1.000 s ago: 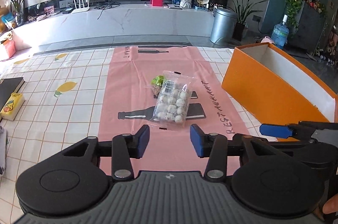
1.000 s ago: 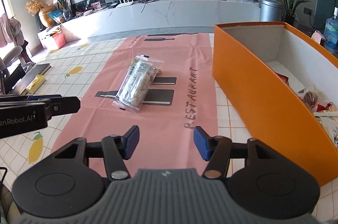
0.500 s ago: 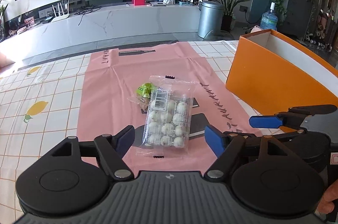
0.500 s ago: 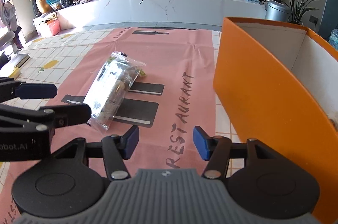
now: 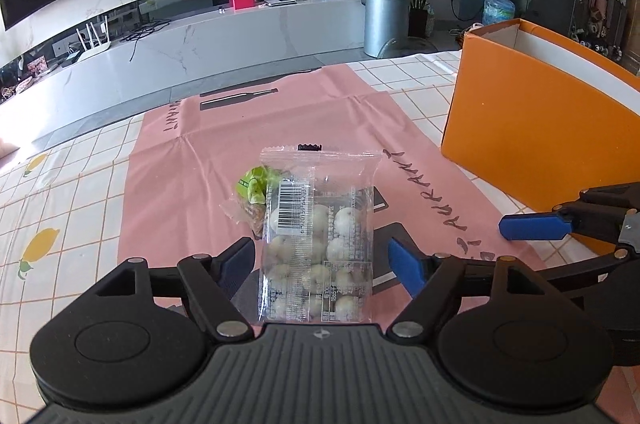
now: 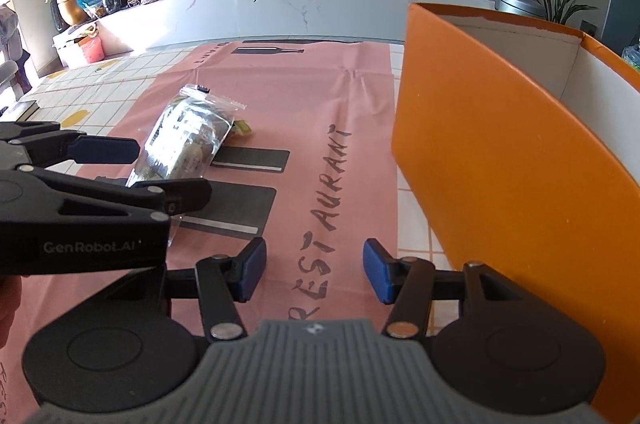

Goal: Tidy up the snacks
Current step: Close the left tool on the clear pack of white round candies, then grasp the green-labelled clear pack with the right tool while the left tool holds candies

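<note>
A clear packet of white round snacks (image 5: 318,236) lies on the pink mat (image 5: 280,127), with a small green-wrapped snack (image 5: 253,185) at its left edge. My left gripper (image 5: 322,262) is open, its blue pads on either side of the packet's near half, apart from it. The packet also shows in the right wrist view (image 6: 184,139), with the left gripper (image 6: 132,171) straddling it. My right gripper (image 6: 315,270) is open and empty over the mat, left of the tall orange box (image 6: 500,159).
The orange box (image 5: 532,127) stands on the table's right side. A checked tablecloth with lemon prints (image 5: 60,207) lies under the mat. A book (image 6: 20,107) lies at the far left. A white TV bench (image 5: 200,51) runs behind the table.
My left gripper has moved forward and opened wider, so its pads now flank the packet. My right gripper has moved forward and lower beside the orange box.
</note>
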The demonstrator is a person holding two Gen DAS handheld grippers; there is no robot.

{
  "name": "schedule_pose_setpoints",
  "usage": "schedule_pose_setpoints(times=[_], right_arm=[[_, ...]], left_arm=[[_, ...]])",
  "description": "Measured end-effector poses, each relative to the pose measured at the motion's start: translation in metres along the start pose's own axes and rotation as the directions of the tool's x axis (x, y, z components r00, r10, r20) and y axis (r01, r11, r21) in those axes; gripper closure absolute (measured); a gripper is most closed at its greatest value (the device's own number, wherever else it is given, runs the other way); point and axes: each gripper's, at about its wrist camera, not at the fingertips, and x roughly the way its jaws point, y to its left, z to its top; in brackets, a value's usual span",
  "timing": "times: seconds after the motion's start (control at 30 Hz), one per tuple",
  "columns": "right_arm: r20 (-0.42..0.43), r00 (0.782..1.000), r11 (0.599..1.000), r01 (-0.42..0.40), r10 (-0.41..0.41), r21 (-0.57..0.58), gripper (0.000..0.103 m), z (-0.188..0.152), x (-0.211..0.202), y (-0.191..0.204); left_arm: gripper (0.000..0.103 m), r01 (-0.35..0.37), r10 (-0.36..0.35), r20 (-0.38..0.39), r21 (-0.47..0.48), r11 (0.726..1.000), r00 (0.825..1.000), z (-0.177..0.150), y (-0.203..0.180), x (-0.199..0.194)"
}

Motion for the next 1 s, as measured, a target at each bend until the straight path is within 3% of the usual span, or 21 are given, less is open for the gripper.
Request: schedule_pose_setpoints(times=[0.03, 0.1, 0.13, 0.4, 0.57, 0.83, 1.0], right_arm=[[0.001, 1.000, 1.000, -0.001, 0.001, -0.003, 0.051, 0.000, 0.000, 0.000], [0.008, 1.000, 1.000, -0.003, 0.003, 0.000, 0.051, -0.001, -0.001, 0.000], [0.011, 1.000, 1.000, -0.005, 0.005, 0.002, 0.051, 0.000, -0.002, 0.000], [0.037, 0.999, 0.999, -0.033, 0.032, 0.005, 0.051, 0.002, -0.008, 0.006], [0.046, 0.996, 0.996, -0.080, 0.078, 0.033, 0.048, 0.011, -0.011, 0.014], [0.070, 0.989, 0.990, -0.132, 0.129, 0.042, 0.040, 0.047, 0.006, 0.041], [0.074, 0.985, 0.977, -0.163, 0.154, 0.135, 0.038, 0.075, 0.030, 0.046]], left_arm=[[0.019, -0.005, 0.005, -0.006, 0.000, 1.000, 1.000, 0.000, 0.000, 0.001], [0.036, 0.008, -0.008, -0.009, -0.001, 1.000, 1.000, 0.000, 0.001, 0.001], [0.037, 0.012, -0.012, -0.008, -0.007, 1.000, 1.000, -0.001, 0.002, -0.001], [0.039, 0.004, -0.003, 0.017, -0.077, 0.997, 1.000, -0.004, 0.009, -0.031], [0.039, -0.049, 0.054, 0.027, -0.157, 0.986, 0.998, -0.007, 0.027, -0.054], [0.039, -0.116, 0.118, -0.006, -0.221, 0.968, 0.993, -0.010, 0.066, -0.055], [0.039, -0.122, 0.124, -0.007, -0.234, 0.965, 0.992, -0.009, 0.079, -0.048]])
